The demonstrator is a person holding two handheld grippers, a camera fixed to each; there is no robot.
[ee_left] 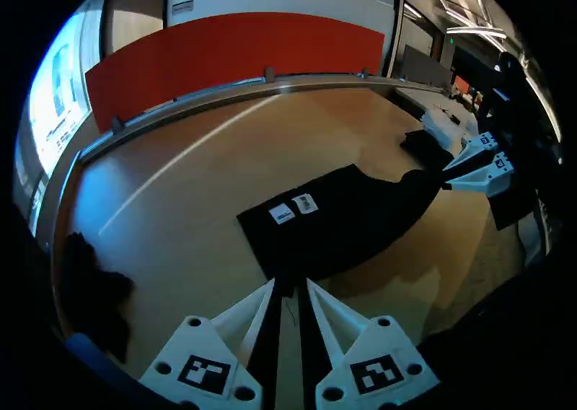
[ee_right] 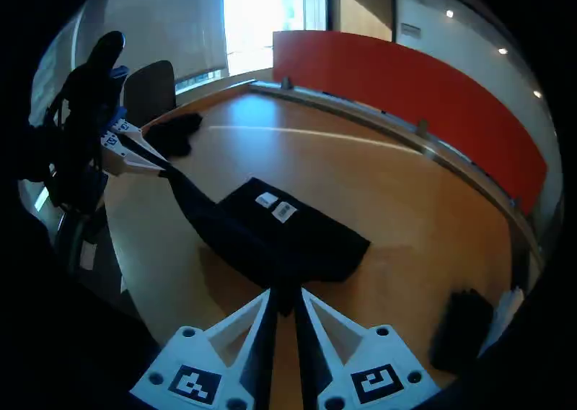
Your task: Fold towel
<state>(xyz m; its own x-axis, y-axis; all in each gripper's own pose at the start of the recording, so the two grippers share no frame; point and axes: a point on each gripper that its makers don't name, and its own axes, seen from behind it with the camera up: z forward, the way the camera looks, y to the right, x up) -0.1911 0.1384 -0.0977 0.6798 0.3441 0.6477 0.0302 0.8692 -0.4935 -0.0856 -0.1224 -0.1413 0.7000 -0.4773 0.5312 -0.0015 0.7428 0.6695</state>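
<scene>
Left gripper (ee_left: 288,289) and right gripper (ee_right: 286,292) pinch towel (ee_left: 339,215) (chair (ee_right: 148,86) beyond).

The towel (ee_left: 339,215) has its near corner hidden between the fingers of the left gripper (ee_left: 291,286); another corner is likewise hidden inside the right gripper (ee_right: 286,291). Its two white tags (ee_left: 294,208) are too small to make out. A dark heap (ee_left: 94,294) at near left is cut off by the edge, its shape unclear.
</scene>
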